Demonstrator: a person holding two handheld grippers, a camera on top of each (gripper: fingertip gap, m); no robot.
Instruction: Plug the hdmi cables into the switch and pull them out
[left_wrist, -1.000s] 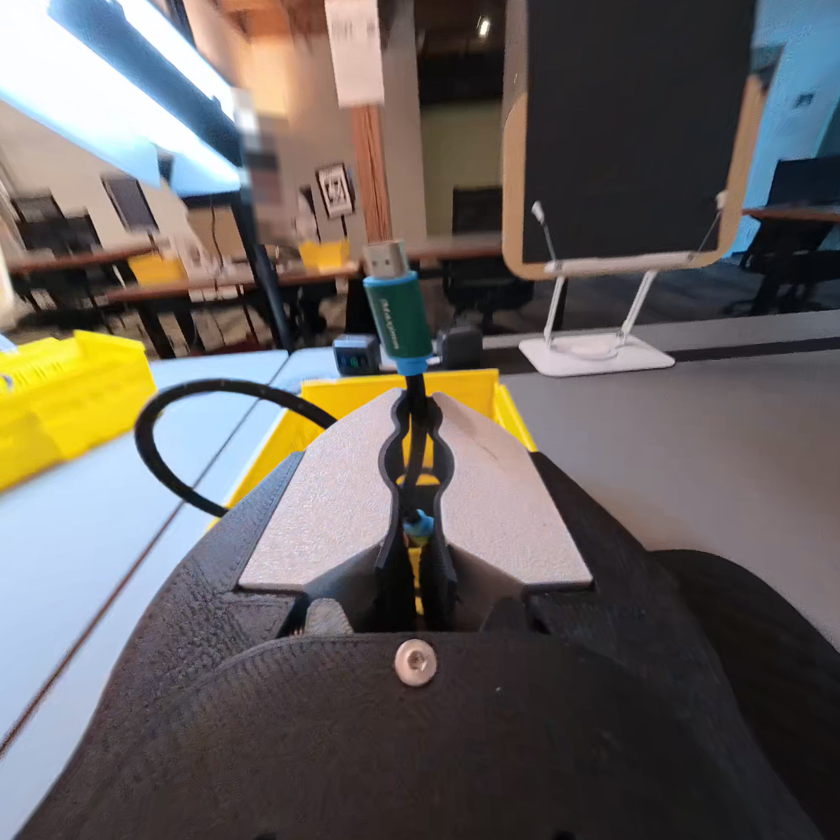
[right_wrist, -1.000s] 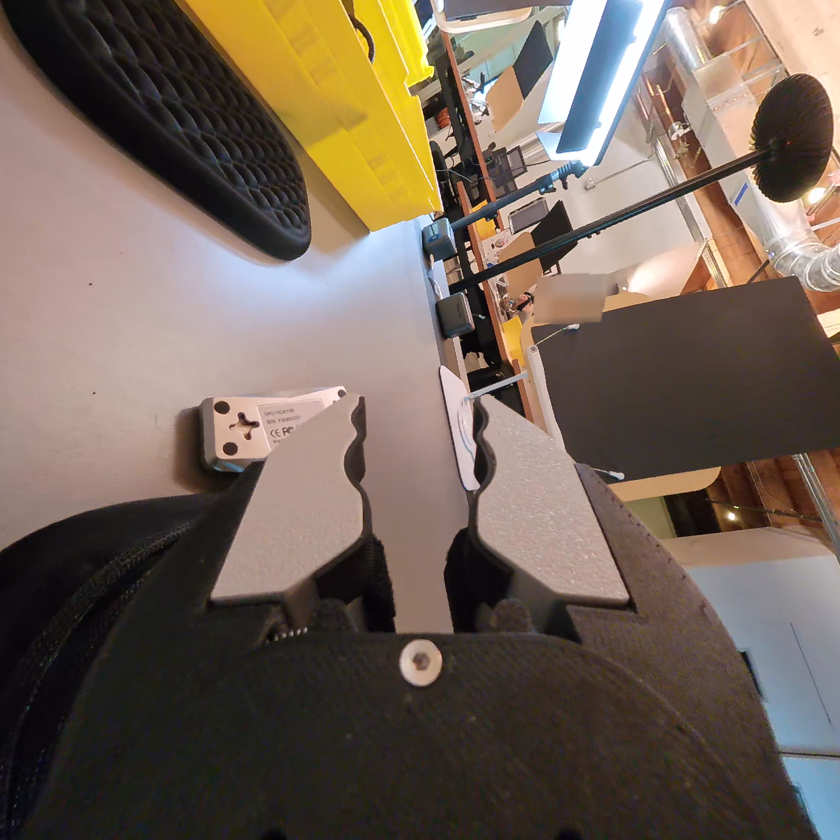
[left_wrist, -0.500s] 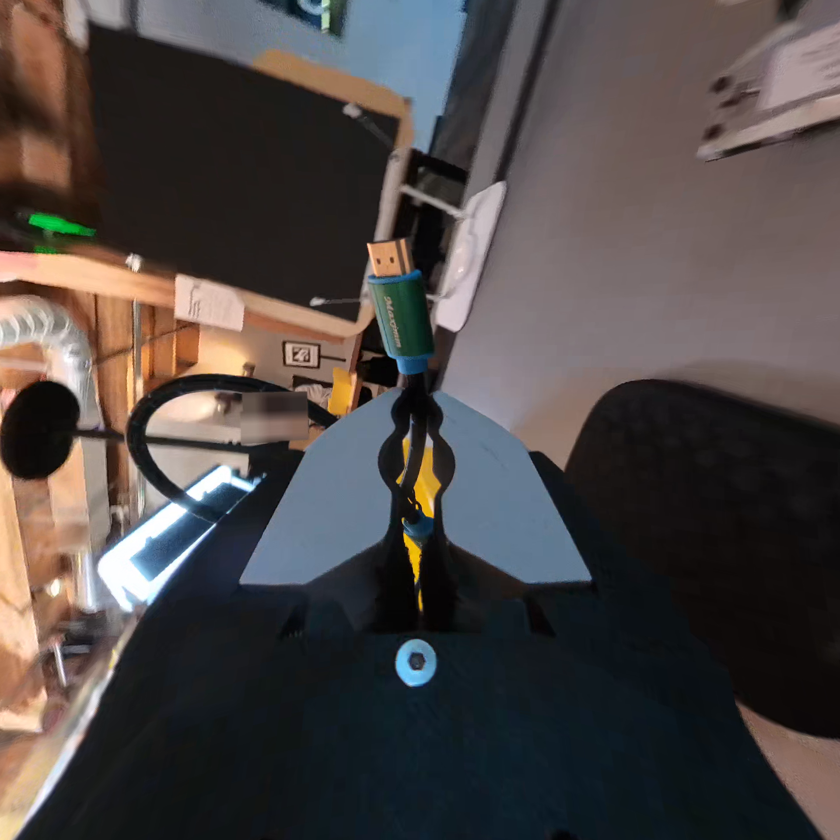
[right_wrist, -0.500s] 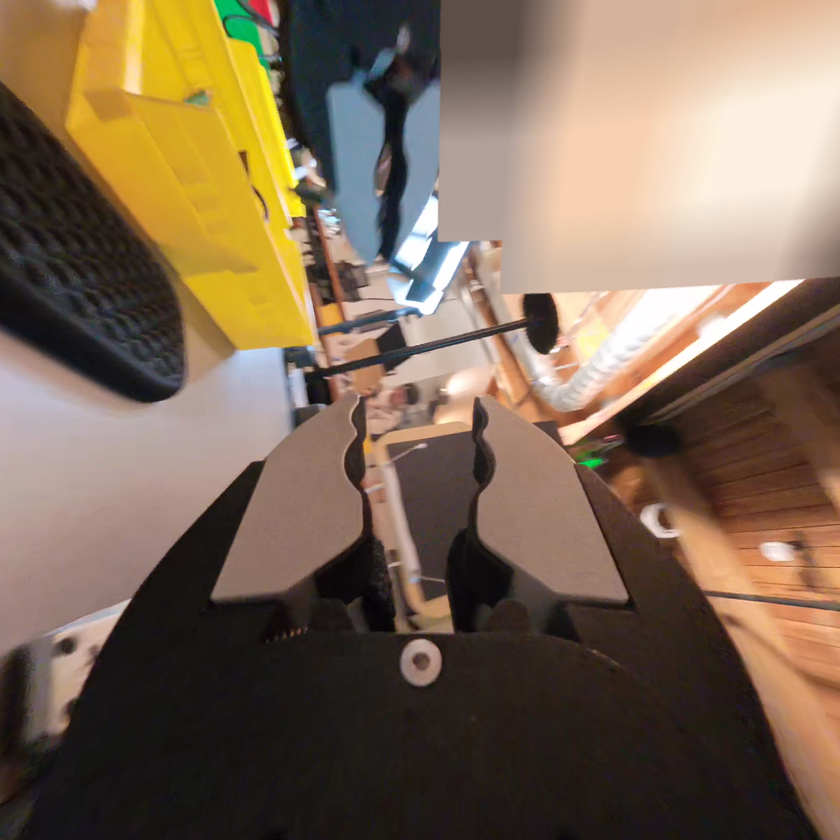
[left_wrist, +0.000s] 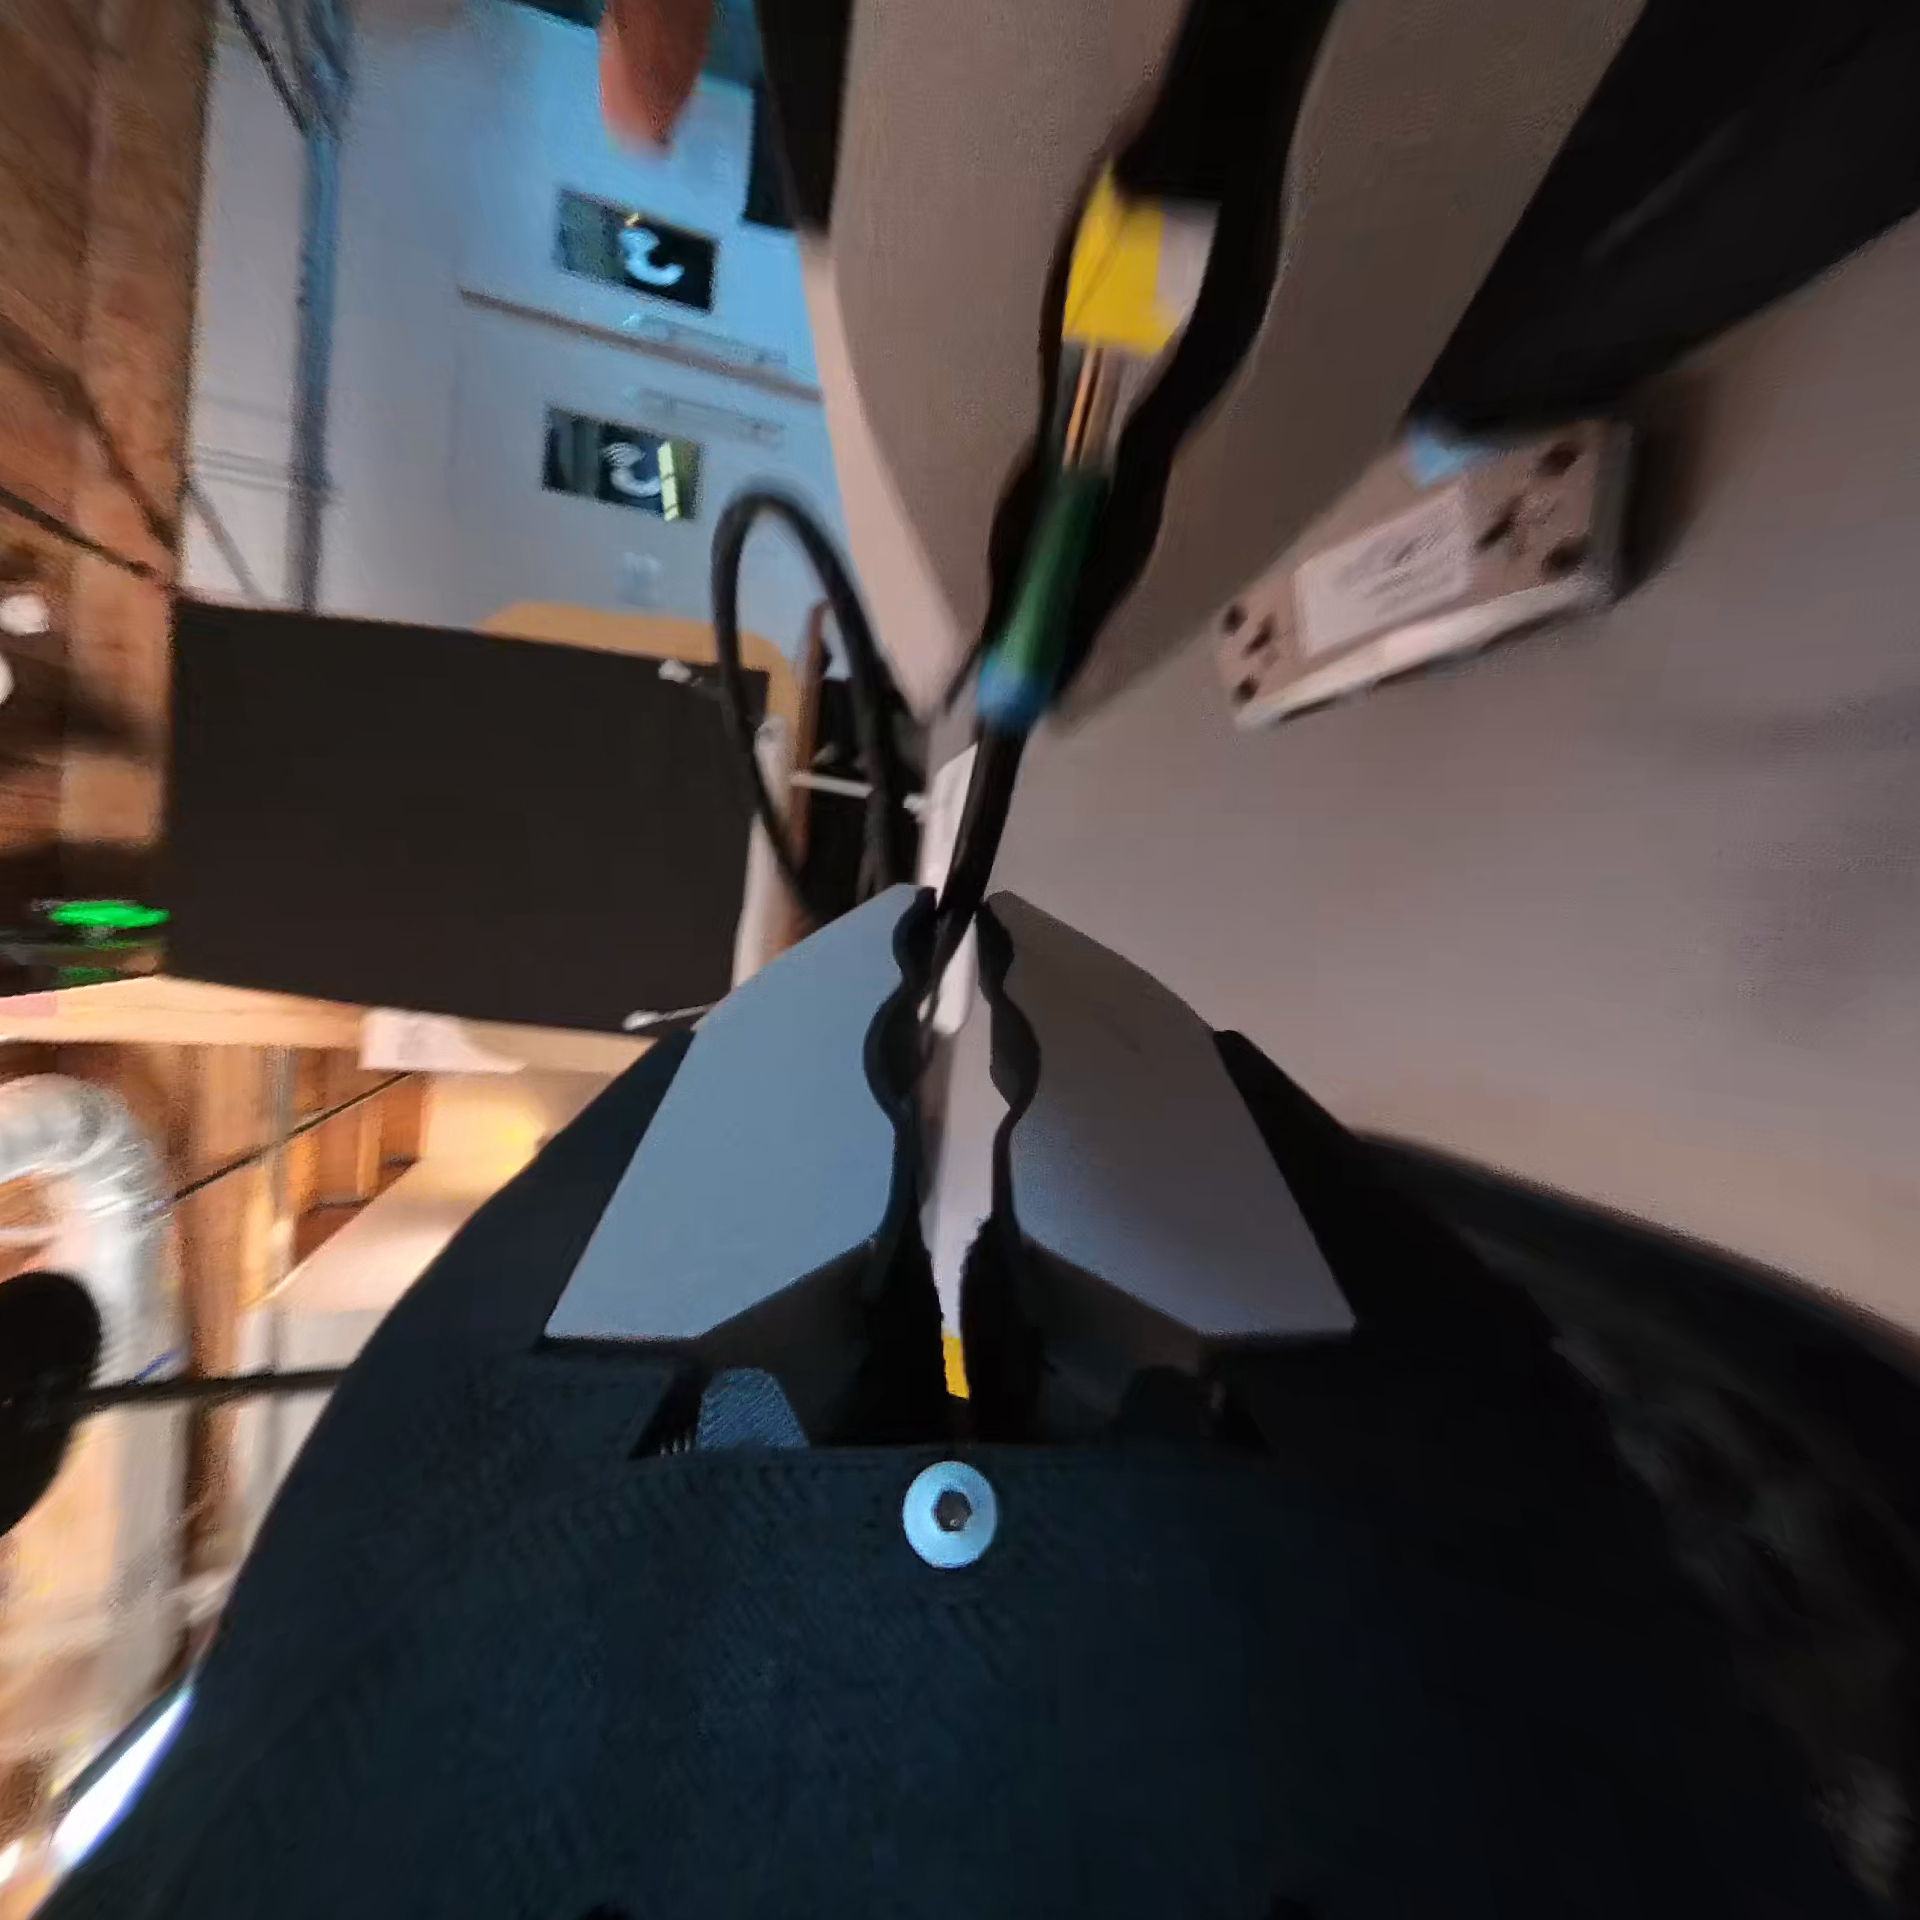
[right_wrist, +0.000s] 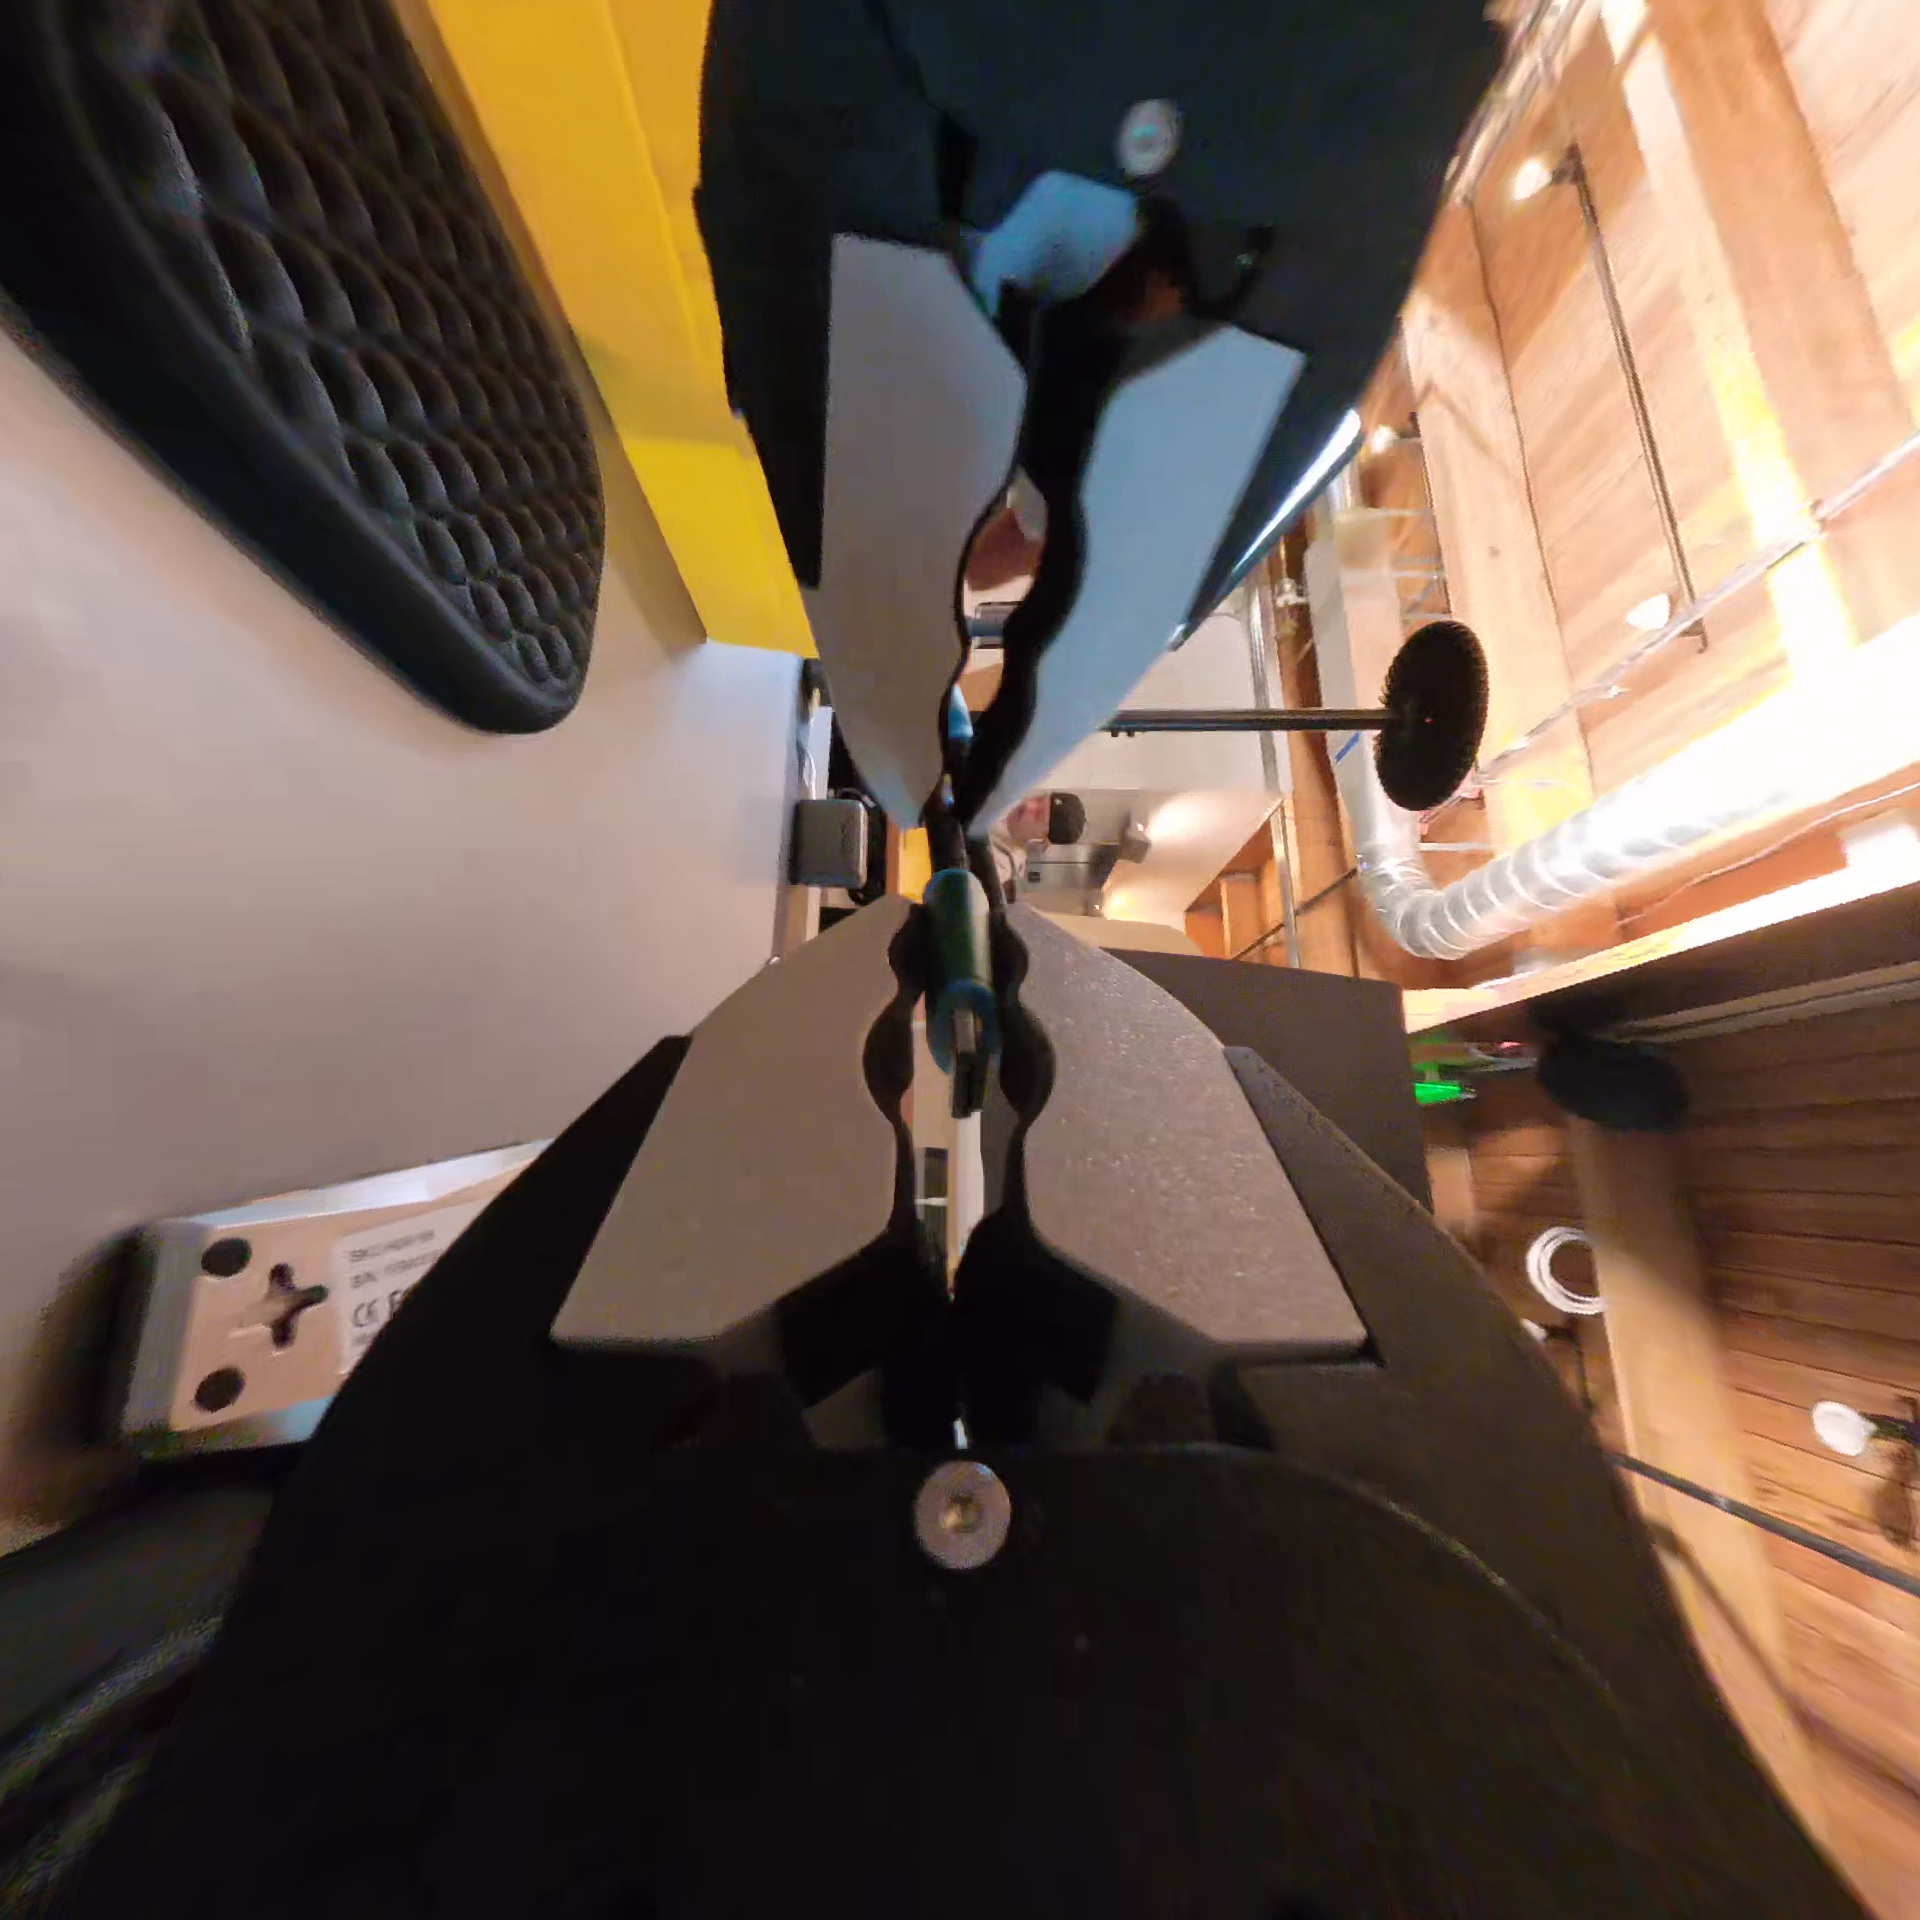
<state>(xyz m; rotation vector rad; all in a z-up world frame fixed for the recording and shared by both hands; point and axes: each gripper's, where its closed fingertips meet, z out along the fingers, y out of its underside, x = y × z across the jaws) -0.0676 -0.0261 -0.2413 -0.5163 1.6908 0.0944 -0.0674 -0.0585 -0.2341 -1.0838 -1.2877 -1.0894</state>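
Plug (right_wrist: 961, 987) now apparently in right gripper (right_wrist: 958, 912)

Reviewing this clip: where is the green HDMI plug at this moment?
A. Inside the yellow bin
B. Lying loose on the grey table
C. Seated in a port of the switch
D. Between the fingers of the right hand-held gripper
D: in the right wrist view the green HDMI plug sits between the fingers of the right hand-held gripper, while the left hand-held gripper holds its black cable; the switch lies apart on the table.

A workshop or lab space — exposed silver ducting (right_wrist: 1475, 883), timber ceiling (right_wrist: 1714, 364) (rather loft-like), yellow parts bins (right_wrist: 634, 343) on a grey tabletop (right_wrist: 312, 883).
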